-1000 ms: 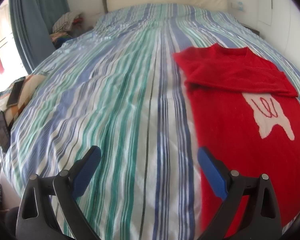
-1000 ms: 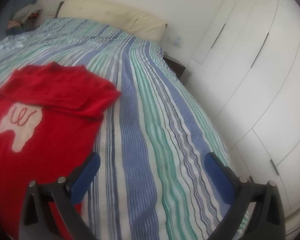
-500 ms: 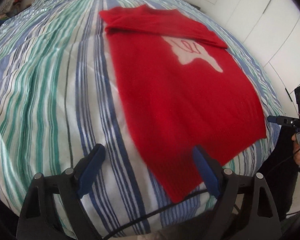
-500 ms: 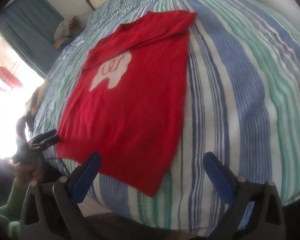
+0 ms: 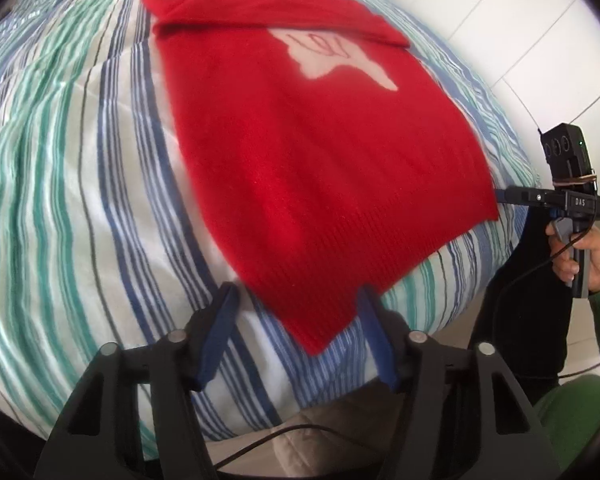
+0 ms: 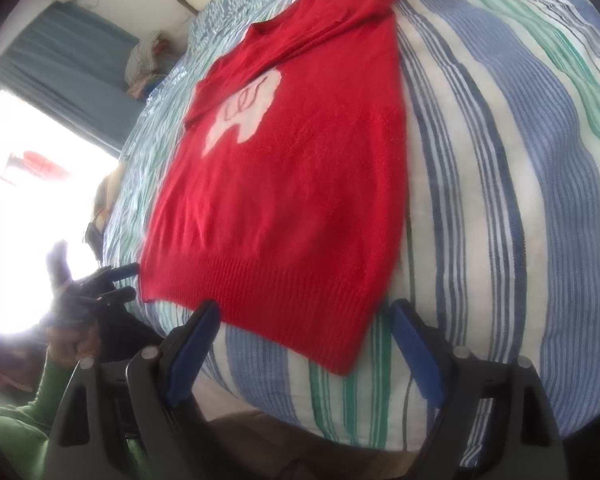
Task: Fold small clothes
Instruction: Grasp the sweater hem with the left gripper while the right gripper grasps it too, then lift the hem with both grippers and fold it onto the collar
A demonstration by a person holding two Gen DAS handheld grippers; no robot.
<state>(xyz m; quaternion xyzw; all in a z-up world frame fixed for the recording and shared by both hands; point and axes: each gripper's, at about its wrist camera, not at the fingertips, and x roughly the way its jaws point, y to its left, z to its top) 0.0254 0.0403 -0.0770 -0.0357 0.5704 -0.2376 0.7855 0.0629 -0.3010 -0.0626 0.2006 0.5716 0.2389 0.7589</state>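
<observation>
Clearly, one red sweater is seen laid flat on the striped bedcover, with its ribbed hem close to the near edge of the bed and its neckline toward the far end. Its sleeves are folded across the chest above a pale motif. In the left wrist view, broad bare cover is shown to the left of the garment; in the right wrist view, bare cover is shown to its right, while only a narrow strip is left between hem and bed edge.

Two grippers are counted. The left gripper is held with its fingers spread fairly wide, nothing between them, astride the left hem corner. The right gripper is spread wider still, likewise gripping nothing, just before the right hem corner. White wardrobe doors are seen beyond the bed on the right, and a blue curtain on the left.
</observation>
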